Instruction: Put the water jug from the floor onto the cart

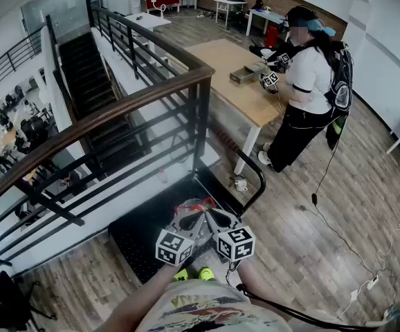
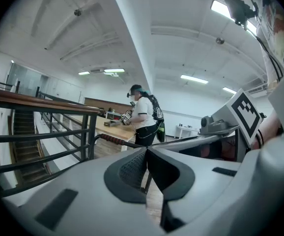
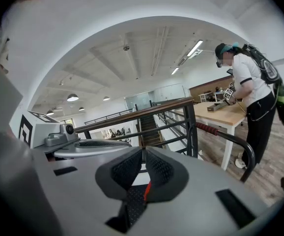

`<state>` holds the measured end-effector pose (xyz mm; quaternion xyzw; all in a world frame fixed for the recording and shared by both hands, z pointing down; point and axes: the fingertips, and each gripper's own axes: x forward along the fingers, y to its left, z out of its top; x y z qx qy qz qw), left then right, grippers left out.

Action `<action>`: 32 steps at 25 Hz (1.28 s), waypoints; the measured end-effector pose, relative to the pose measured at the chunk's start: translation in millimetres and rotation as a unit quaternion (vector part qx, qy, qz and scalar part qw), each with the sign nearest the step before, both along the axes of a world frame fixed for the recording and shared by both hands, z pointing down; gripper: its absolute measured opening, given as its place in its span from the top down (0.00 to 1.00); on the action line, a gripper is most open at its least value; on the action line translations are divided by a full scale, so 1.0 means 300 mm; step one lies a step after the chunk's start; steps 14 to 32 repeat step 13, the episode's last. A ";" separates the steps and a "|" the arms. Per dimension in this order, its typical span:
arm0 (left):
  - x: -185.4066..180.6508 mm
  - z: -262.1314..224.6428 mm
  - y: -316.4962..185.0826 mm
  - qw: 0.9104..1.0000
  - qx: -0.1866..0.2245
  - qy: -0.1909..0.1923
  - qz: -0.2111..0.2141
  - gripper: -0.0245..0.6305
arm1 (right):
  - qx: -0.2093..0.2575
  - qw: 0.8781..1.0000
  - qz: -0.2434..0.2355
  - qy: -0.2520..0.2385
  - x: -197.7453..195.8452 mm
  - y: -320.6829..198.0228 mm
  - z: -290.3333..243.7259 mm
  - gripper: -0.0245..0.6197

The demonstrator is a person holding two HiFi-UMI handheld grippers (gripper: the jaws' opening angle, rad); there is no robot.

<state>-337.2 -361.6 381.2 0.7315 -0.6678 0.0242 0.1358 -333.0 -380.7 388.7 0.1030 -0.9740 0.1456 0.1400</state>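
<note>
The left tool has its jaws pressed together on nothing. Just right of it, the right tool is likewise closed, both above the cart's black deck. No water jug shows anywhere, so loading seemingly is not yet done.

The left gripper and the right gripper are pale grey moulded plastic shells. Each ends in two dark grey pads with a dotted, rubbery texture. Behind each gripper's jaws sits a white cube with black square markers. Behind the cubes, the person wears a light printed shirt and neon yellow shoes. A thin black cable trails behind the right gripper.
</note>
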 end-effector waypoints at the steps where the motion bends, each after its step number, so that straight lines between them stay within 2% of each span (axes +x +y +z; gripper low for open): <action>1: 0.005 0.001 -0.002 1.000 0.001 0.001 0.000 0.95 | 0.000 1.000 0.001 -0.001 0.005 -0.002 0.000 0.90; 13: 0.053 0.011 0.001 1.000 0.006 -0.001 -0.001 0.95 | 0.002 1.000 0.003 -0.003 0.057 0.008 0.014 0.91; 32: 0.053 0.011 0.001 1.000 0.006 -0.001 -0.001 0.95 | 0.002 1.000 0.003 -0.003 0.057 0.008 0.014 0.91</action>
